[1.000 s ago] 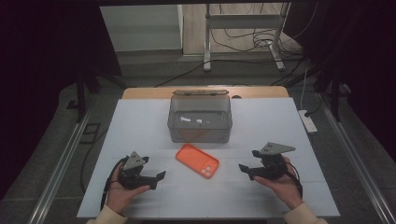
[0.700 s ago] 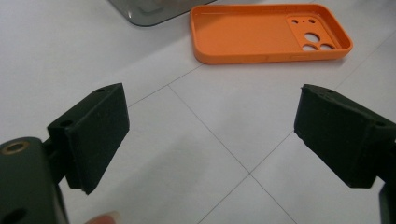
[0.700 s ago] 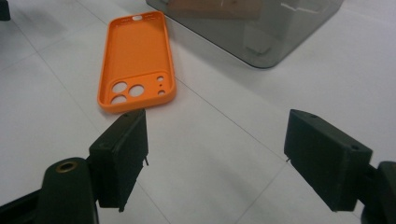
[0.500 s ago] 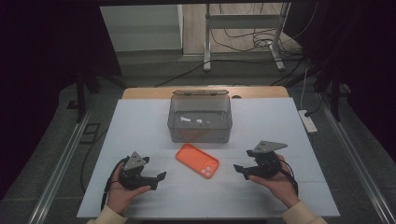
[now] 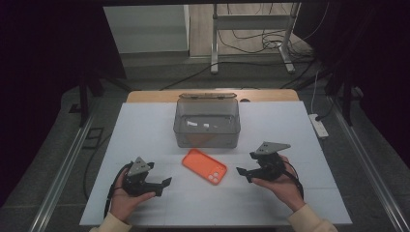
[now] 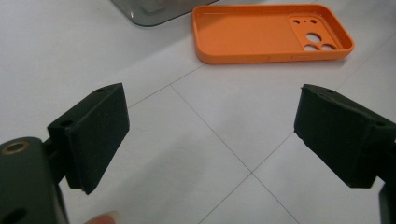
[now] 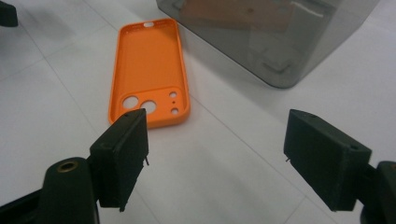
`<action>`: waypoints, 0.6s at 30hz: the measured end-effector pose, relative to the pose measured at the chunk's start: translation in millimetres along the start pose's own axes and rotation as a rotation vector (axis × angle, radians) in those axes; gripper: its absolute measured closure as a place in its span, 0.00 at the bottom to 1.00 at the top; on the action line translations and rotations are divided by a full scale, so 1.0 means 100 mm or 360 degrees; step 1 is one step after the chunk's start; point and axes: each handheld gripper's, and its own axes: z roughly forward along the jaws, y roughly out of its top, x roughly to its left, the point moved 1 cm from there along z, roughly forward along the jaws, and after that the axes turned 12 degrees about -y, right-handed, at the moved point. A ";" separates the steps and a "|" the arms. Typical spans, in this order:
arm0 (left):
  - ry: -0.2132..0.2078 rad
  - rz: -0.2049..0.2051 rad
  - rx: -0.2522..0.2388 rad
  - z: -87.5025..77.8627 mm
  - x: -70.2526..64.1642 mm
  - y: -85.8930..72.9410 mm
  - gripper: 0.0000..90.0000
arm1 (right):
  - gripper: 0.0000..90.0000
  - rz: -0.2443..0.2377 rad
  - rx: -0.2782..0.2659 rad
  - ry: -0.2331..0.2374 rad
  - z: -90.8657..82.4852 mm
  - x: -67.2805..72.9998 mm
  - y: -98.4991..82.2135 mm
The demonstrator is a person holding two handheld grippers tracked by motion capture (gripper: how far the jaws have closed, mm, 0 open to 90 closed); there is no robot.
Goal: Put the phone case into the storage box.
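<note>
1. High view: the left gripper (image 5: 167,182) rests low on the white bench (image 5: 145,130) in the person's left hand (image 5: 126,198), jaws spread with nothing between them. The right gripper (image 5: 243,172) sits in the right hand (image 5: 280,183) on the other side, also spread wide and holding nothing. Between the two lies the orange phone case (image 5: 205,166), flat on the bench with its hollow side up, near both grippers but touching neither. Just behind it stands a clear grey box (image 5: 207,123) with its lid raised at the back.

2. Left gripper view: the left gripper (image 6: 210,135) shows both black jaws wide apart over bare bench. The orange phone case (image 6: 261,31) lies beyond them, camera cut-outs toward the right, apart from the jaws. A corner of the clear grey box (image 6: 154,11) sits just beside the case.

3. Right gripper view: the right gripper (image 7: 217,154) has its jaws spread, gripping nothing. The orange phone case (image 7: 147,60) lies ahead, its cut-out end close to the nearer jaw; whether they touch I cannot tell. The clear grey box (image 7: 280,42) stands just beside the case.
</note>
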 end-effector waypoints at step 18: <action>-0.0006 0.0012 -0.0002 -0.01 -0.01 0.00 0.12 | 0.25 0.0002 0.0004 0.0037 0.06 0.05 0.30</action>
